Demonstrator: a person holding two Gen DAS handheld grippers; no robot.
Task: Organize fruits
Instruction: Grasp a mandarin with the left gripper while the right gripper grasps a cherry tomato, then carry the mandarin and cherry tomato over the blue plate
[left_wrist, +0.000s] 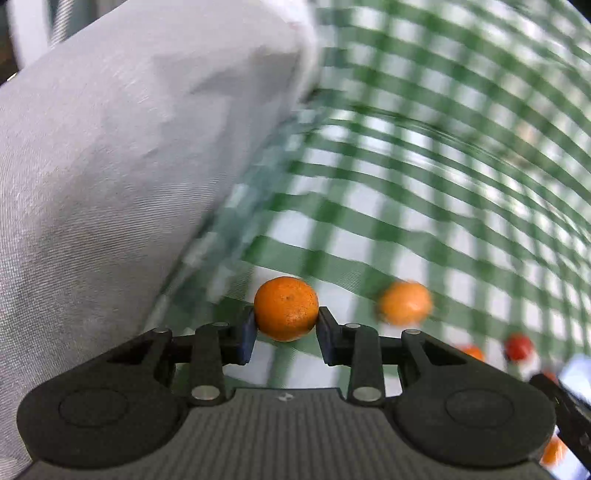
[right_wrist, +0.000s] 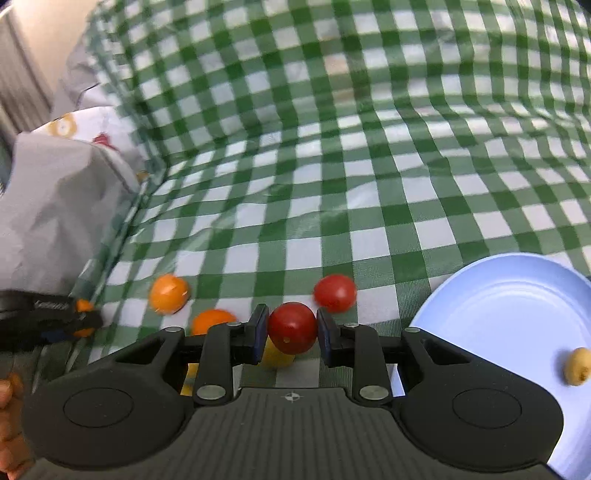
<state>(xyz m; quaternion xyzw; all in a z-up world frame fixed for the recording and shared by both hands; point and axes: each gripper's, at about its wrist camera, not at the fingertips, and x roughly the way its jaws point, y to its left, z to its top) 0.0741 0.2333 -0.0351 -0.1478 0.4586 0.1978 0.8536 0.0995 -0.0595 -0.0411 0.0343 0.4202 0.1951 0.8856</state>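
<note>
Fruits gripped both sides: left gripper (left_wrist: 286, 325) clamps orange (left_wrist: 286, 308), right gripper (right_wrist: 291, 334) clamps red tomato (right_wrist: 292, 327), probably cherry, just left of blue plate (right_wrist: 480, 295). Release low over plate, gently.

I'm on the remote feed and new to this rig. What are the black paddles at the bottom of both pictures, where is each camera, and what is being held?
Each picture comes from a fisheye camera on a hand-held two-finger gripper, looking along its fingers. The black shapes are the gripper itself.

Left view: the left gripper is shut on an orange fruit. Another orange fruit lies on the green checked cloth; grey fabric fills the left side.

Right view: the right gripper is shut on a red tomato. A second tomato and two orange fruits lie on the cloth, and a blue plate on the right holds one pale fruit.
</note>
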